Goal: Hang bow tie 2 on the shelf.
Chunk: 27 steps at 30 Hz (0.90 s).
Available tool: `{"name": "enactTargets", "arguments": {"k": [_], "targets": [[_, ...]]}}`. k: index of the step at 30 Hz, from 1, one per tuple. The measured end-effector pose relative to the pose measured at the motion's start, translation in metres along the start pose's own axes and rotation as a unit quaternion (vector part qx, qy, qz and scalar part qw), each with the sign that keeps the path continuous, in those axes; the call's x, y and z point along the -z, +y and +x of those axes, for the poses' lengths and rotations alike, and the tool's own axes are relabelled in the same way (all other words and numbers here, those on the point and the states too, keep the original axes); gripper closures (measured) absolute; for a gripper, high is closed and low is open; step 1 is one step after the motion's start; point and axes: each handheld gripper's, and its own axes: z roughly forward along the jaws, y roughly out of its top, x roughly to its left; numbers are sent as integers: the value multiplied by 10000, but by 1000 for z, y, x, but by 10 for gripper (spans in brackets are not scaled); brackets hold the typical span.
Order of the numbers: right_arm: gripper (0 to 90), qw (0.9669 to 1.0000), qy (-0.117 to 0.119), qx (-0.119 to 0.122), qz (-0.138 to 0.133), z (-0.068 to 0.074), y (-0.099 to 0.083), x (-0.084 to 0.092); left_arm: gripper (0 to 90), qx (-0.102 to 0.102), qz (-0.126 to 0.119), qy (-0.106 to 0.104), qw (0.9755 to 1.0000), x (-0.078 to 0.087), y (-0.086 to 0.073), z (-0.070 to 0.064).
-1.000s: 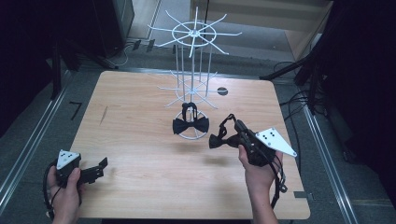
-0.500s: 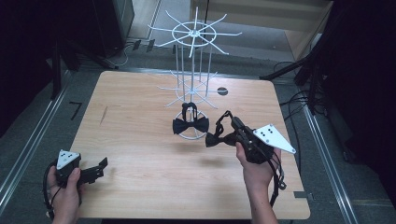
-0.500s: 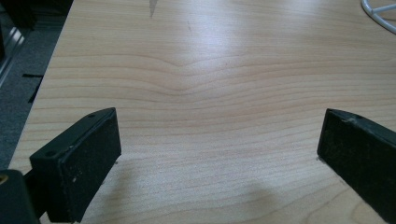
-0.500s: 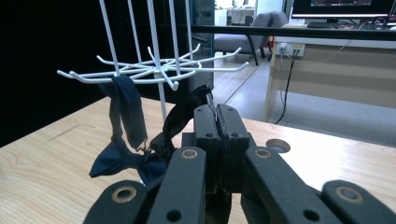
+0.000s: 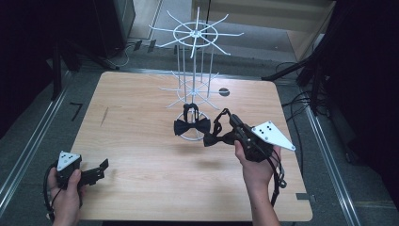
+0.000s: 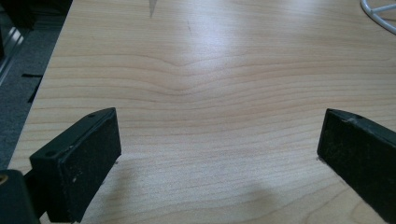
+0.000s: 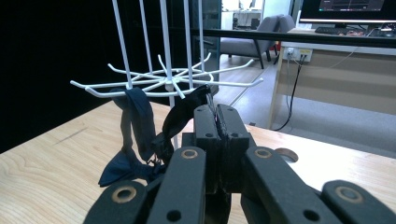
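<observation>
A white wire rack [image 5: 194, 70] stands at the back middle of the table. One black bow tie [image 5: 191, 126] hangs by its strap from a low rack arm. My right gripper [image 5: 231, 121] is shut on the strap of a second black bow tie [image 5: 215, 138], held in the air just right of the rack's base ring. In the right gripper view the jaws [image 7: 215, 114] pinch the strap, with the hung bow tie [image 7: 133, 135] and the rack arms [image 7: 168, 83] close ahead. My left gripper [image 5: 100, 168] rests open near the table's front left corner, nothing between its jaws [image 6: 219, 154].
The wooden table [image 5: 136, 117] has a small dark round mark [image 5: 224, 92] behind the rack. Rails and cables run along the floor on both sides. A desk and a chair [image 7: 243, 44] stand in the background beyond the table.
My right gripper has moved a little forward and left toward the rack, carrying the second bow tie. The left gripper has stayed put.
</observation>
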Motion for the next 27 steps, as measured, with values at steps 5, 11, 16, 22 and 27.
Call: {"name": "enactTargets", "arguments": {"k": [5, 11, 16, 22, 27], "targets": [[893, 10000, 26, 6, 13, 1, 2, -5, 0, 6, -14, 0, 10000, 0, 0, 0], [893, 10000, 51, 19, 0, 3, 6, -8, 0, 11, -13, -2, 10000, 0, 0, 0], [893, 10000, 63, 7, 7, 4, 8, -13, 0, 17, -16, -2, 10000, 0, 0, 0], [893, 10000, 53, -6, 84, 3, 6, -19, 0, 19, -17, -1, 10000, 0, 0, 0], [893, 9999, 45, -57, 103, 1, 6, -24, 0, 13, -8, -4, 10000, 0, 0, 0]]}}
